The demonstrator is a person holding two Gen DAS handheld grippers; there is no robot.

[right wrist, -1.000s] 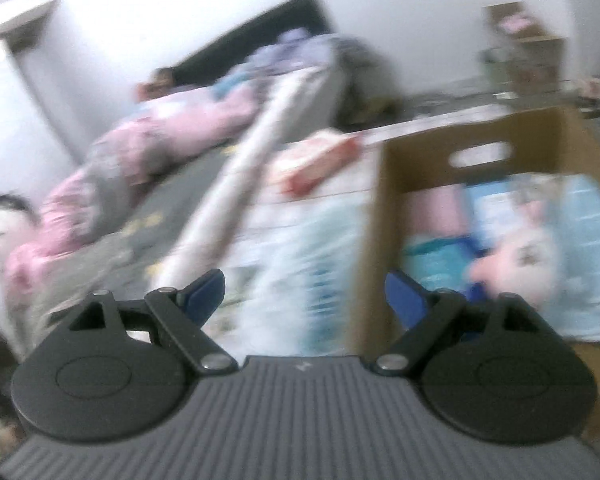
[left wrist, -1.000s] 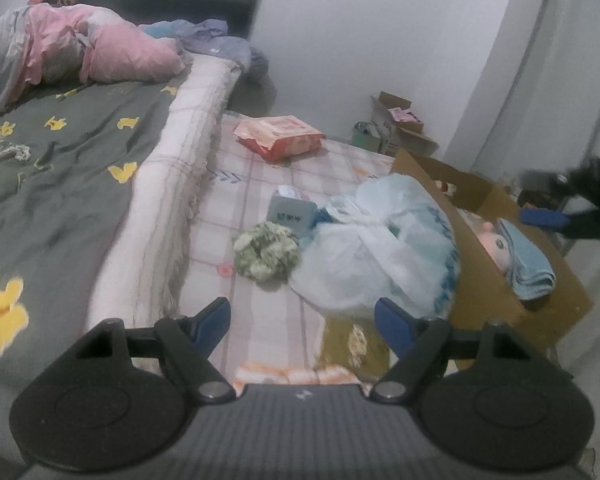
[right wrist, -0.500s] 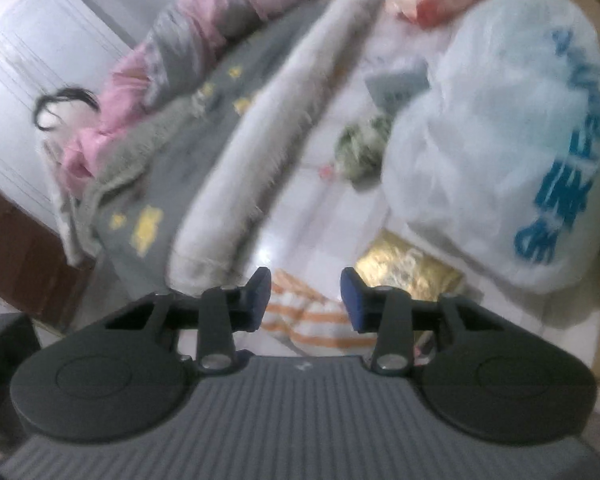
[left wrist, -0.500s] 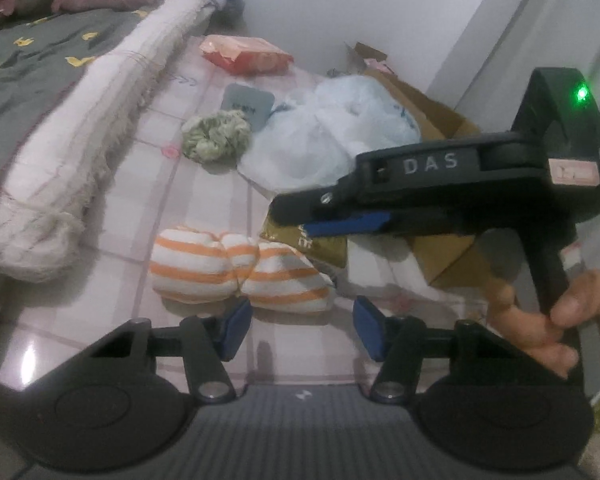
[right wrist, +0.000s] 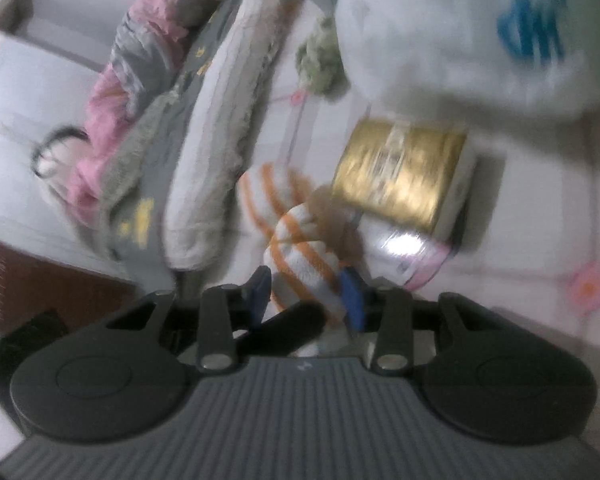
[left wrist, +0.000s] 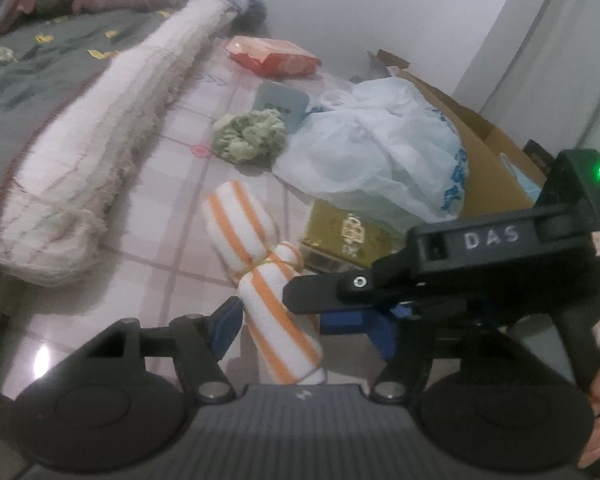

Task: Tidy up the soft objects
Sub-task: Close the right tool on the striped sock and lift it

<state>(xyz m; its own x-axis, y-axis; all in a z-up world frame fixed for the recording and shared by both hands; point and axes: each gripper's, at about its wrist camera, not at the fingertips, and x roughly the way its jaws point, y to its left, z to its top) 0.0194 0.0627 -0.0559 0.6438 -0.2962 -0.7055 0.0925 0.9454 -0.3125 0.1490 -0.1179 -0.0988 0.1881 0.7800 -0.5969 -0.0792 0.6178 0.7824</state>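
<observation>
Lying across the left of the left wrist view, the bed (left wrist: 52, 80) and its rolled pale blanket (left wrist: 100, 120) are bordering the tiled floor (left wrist: 172, 208) on which everything is resting; further right a cardboard box (left wrist: 488, 160) is standing open behind a bulging white plastic bag (left wrist: 372, 148), with a gold box (left wrist: 344, 232) just beside the bag's near edge and a crumpled green cloth (left wrist: 250, 138) further back. Sitting nearest, the orange-striped rolled towel (left wrist: 260, 264), tied at its waist, is being taken at its near end by both tools. The right gripper (right wrist: 306, 292) is closing its fingers (right wrist: 352, 296) on that end, the blue pads pressing the cloth from each side. The left gripper (left wrist: 300, 324) is straddling the same end, its fingers (left wrist: 224, 324) standing apart from the fabric, so it is reading as not yet clamped. For a sound lift, the grip is probably best placed close to the tied waist, so that neither lobe is drooping or unrolling; the towel is likely compressing readily, so a firm squeeze is advisable. The cardboard box is appearing the likely destination, and the plastic bag between them is needing to be cleared on the way.
</observation>
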